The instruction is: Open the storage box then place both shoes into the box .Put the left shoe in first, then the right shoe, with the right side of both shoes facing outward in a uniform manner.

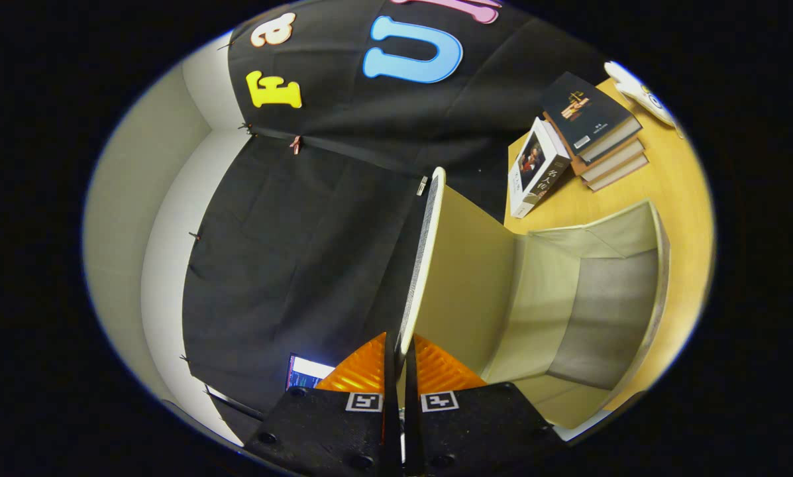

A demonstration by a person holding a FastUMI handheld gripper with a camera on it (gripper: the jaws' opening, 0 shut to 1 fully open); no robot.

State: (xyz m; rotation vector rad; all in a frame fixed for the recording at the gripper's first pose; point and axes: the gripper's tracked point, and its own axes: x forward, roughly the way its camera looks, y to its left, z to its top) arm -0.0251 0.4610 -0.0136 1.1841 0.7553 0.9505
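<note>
My gripper (400,361) is shut on the edge of the storage box's lid (459,278), both fingers pinching the thin panel between them. The lid stands swung up, its pale inner face turned toward the box. Beyond the lid lies the open storage box (634,225), beige fabric with a grey floor, its inside holding nothing that I can see. The view is rolled hard to one side, so the wooden table (687,185) under the box appears beyond and beside it.
A stack of books (595,126) lies on the table past the box, with one white book (537,167) leaning against it. A white object (641,93) sits at the table's far edge. A lit screen (307,372) shows near my fingers, below the cloth wall.
</note>
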